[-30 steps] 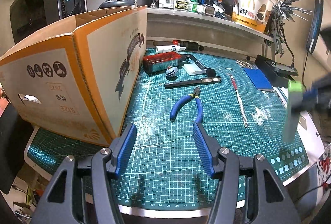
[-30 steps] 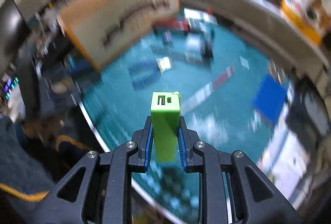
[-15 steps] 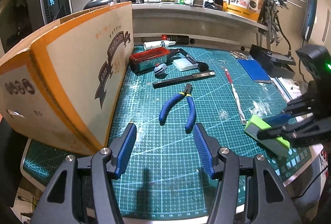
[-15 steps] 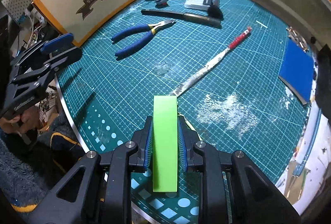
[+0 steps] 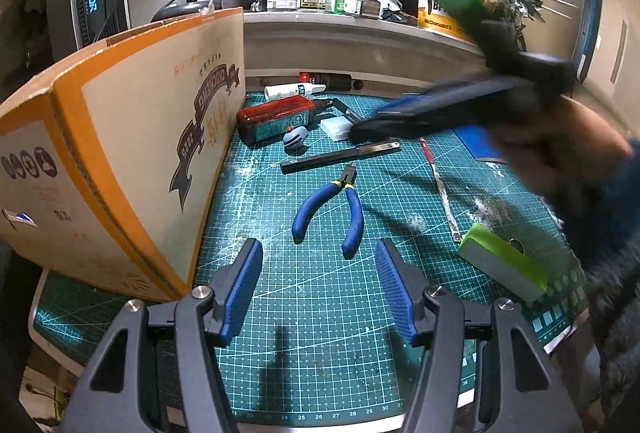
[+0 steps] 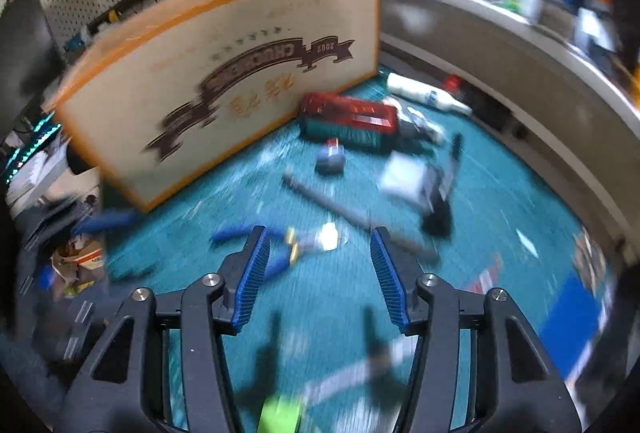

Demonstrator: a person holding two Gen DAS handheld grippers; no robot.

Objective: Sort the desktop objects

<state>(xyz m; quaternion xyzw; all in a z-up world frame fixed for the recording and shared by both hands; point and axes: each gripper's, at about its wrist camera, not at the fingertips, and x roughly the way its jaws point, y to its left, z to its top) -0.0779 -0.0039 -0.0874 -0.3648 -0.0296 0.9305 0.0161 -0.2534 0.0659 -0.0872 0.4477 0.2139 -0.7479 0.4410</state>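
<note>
A green block [image 5: 502, 263] lies flat on the cutting mat [image 5: 320, 297] at the right; it shows blurred as the green block [image 6: 280, 415] under my right gripper. My right gripper [image 6: 316, 273] is open and empty, seen blurred from the left wrist as the right gripper [image 5: 384, 121] above the mat's far middle. My left gripper [image 5: 318, 287] stands open and empty over the near mat. Blue-handled pliers [image 5: 332, 209] lie just ahead of it, also visible as the pliers [image 6: 264, 245]. A black bar tool [image 5: 340, 157], a red tin [image 5: 276, 117] and a white tube [image 5: 292, 90] lie farther back.
A tall orange-edged cardboard box [image 5: 120, 153] walls the left side of the mat. A long file [image 5: 442, 189] and a blue pad [image 5: 478, 143] lie right of centre. A raised shelf [image 5: 360, 29] with bottles and models runs along the back. A hand and sleeve [image 5: 592, 193] fill the right.
My right gripper has let go of the green block, which now lies on the mat, and has opened and swung up toward the far middle. My left gripper has stayed open.
</note>
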